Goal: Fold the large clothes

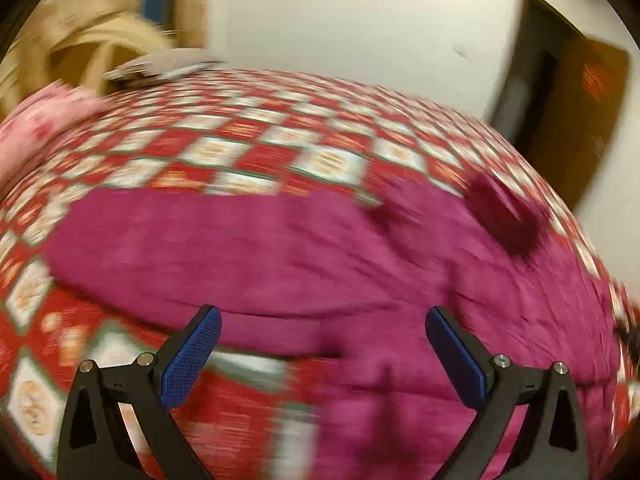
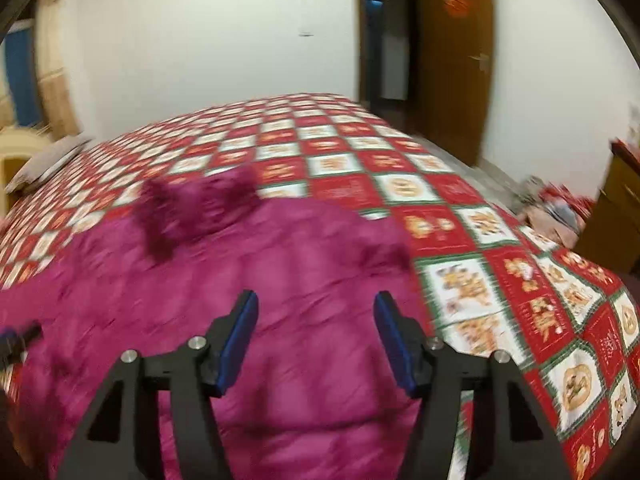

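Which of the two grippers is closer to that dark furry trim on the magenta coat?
Probably the right. The fur trim lies just ahead and left of the open right gripper. From the open left gripper it sits farther off, up and to the right.

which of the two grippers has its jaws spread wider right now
The left gripper: its blue pads sit far apart over the magenta garment. The right gripper is also open and empty, but its pads stand noticeably closer together.

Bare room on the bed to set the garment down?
Free: checkered bedspread beyond the magenta garment toward the wall, and its right strip by the door side. Crowded: far left edge, with a pink item and grey item.
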A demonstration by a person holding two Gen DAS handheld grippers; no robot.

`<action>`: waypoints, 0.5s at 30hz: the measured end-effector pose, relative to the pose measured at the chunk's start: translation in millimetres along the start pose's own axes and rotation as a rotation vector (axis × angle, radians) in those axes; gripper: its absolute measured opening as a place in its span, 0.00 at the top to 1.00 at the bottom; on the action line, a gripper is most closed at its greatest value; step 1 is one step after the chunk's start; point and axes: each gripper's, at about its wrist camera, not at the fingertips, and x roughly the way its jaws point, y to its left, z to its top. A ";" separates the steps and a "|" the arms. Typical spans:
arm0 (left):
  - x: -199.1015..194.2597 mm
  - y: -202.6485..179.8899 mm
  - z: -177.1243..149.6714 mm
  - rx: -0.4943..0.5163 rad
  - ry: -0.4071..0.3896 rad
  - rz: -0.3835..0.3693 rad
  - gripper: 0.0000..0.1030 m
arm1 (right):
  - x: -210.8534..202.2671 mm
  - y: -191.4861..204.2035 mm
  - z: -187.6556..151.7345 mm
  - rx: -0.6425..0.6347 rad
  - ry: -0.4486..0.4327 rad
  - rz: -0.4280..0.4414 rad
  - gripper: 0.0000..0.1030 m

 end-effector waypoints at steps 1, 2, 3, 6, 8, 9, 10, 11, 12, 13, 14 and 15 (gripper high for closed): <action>-4.6 27.5 5.3 -0.055 -0.020 0.046 0.01 | 2.7 9.9 -3.3 -0.027 0.010 0.015 0.39; -6.4 47.7 8.5 -0.092 -0.029 0.078 0.01 | 6.5 19.6 -7.6 -0.056 0.018 0.023 0.39; -6.5 65.5 10.8 -0.126 -0.031 0.108 0.01 | 13.1 28.9 -13.2 -0.083 0.031 0.024 0.39; 0.9 125.2 17.0 -0.261 -0.019 0.216 0.01 | 40.7 41.0 -33.0 -0.105 0.107 0.030 0.39; 8.9 158.3 19.7 -0.336 -0.015 0.283 0.01 | 48.5 42.6 -39.3 -0.111 0.118 0.016 0.38; 13.4 172.0 20.6 -0.368 -0.013 0.311 0.01 | 47.6 41.7 -38.4 -0.103 0.116 0.019 0.38; 16.9 182.0 20.2 -0.392 -0.012 0.325 0.01 | 47.2 40.3 -38.4 -0.096 0.115 0.021 0.37; 21.7 191.5 19.3 -0.423 -0.004 0.333 0.01 | 47.4 38.8 -39.2 -0.090 0.114 0.028 0.36; 30.1 200.9 18.0 -0.464 0.016 0.329 0.01 | 47.3 36.6 -39.3 -0.080 0.114 0.039 0.36; 38.3 207.7 15.9 -0.500 0.042 0.314 0.01 | 47.9 34.8 -39.5 -0.071 0.115 0.049 0.36; 41.1 209.8 12.6 -0.515 0.051 0.314 0.01 | 48.8 33.3 -39.8 -0.065 0.118 0.056 0.35; 44.1 208.6 12.4 -0.507 0.038 0.329 0.01 | 49.1 33.0 -39.9 -0.062 0.119 0.060 0.35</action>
